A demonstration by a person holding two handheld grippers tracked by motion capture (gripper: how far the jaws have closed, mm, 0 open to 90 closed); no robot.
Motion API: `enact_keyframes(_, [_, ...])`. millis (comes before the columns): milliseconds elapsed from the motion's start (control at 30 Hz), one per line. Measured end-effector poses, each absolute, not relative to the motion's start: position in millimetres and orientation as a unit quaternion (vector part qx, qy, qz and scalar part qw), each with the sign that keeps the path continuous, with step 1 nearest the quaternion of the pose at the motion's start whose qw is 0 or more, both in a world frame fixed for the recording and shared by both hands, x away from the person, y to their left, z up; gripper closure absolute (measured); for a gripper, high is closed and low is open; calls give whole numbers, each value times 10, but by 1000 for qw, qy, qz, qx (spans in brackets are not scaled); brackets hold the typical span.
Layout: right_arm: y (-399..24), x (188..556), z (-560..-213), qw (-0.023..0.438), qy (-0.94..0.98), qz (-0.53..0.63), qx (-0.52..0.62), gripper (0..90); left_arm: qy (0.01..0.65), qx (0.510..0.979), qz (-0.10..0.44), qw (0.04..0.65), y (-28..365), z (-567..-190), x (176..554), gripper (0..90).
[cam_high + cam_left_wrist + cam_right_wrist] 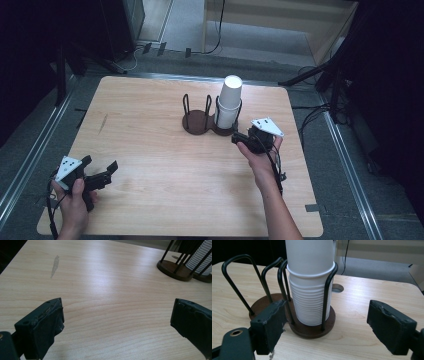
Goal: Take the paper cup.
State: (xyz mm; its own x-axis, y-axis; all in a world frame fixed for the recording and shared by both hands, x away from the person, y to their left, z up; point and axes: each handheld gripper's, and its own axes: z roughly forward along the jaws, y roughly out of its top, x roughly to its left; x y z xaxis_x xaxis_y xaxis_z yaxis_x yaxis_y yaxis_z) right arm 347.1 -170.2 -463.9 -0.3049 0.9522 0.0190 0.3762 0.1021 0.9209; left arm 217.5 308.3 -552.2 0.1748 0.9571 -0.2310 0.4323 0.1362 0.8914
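I'm reading this as cup-stacking work w/ the holder, and it looks mostly done on the right-hand side. The stack of white paper cups (230, 102) stands upright in the right ring of the dark double cup holder (200, 122), which sits toward the far edge of the table (150, 200), a bit right of centre. The left ring of wire posts (242, 280) has no cup in it. In the right gripper view the top cup sits nested on the ribbed ones below, its rim just above the wire tops; looks seated, though I can't tell how deep.

Right gripper (242, 138) is just beside the holder base on the near-right side, apart from the cups. Its jaws stand open to either side of the stack, nothing between the pads, so I judge the cup is already let go and this hand has no load.

Left gripper (102, 172) is well away near the near-left corner, jaws wide open over bare wood, holding nothing.

What's left, as far as I can judge: no loose cups on the table, so either it's finished or the empty left ring gets filled from elsewhere. Can't say which from here.
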Motion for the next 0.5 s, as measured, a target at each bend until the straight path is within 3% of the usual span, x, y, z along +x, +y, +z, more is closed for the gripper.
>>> enact_keyframes(200, [-1657, 3588, -4548, 298, 661, 471, 503, 137, 581, 598, 274, 479, 3080, -5521, 2179, 0])
enact_keyframes(500, [-1508, 3806, -4452, 306, 652, 473, 507, 130, 581, 598, 274, 480, 3081, -5521, 2182, 0])
